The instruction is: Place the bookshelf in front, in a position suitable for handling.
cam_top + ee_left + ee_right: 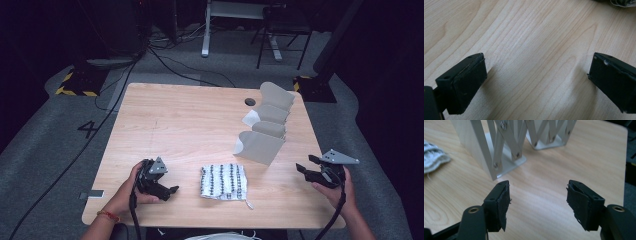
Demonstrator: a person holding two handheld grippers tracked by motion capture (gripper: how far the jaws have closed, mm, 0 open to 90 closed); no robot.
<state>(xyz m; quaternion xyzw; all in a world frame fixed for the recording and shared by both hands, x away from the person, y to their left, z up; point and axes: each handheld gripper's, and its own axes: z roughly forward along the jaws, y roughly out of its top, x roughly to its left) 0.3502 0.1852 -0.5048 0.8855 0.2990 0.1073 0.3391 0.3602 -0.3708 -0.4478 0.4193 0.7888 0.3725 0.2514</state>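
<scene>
A folded white cloth with dark dotted stripes (224,182) lies flat near the table's front edge, between the two hands. Its edge shows at the left of the right gripper view (432,157). My left gripper (171,192) rests low on the table left of the cloth, jaws open with bare wood between them (536,77). My right gripper (306,164) is held above the table's right front corner, jaws open and empty (537,200), pointing toward a grey folding rack (267,125). The rack's scissor slats and rivets stand just beyond the jaws (509,145).
The light wooden table (190,125) has a round cable hole (249,102) near its back edge. Beyond the table are grey carpet, floor cables, a desk leg and a chair. The table's right edge (625,157) lies close to my right gripper.
</scene>
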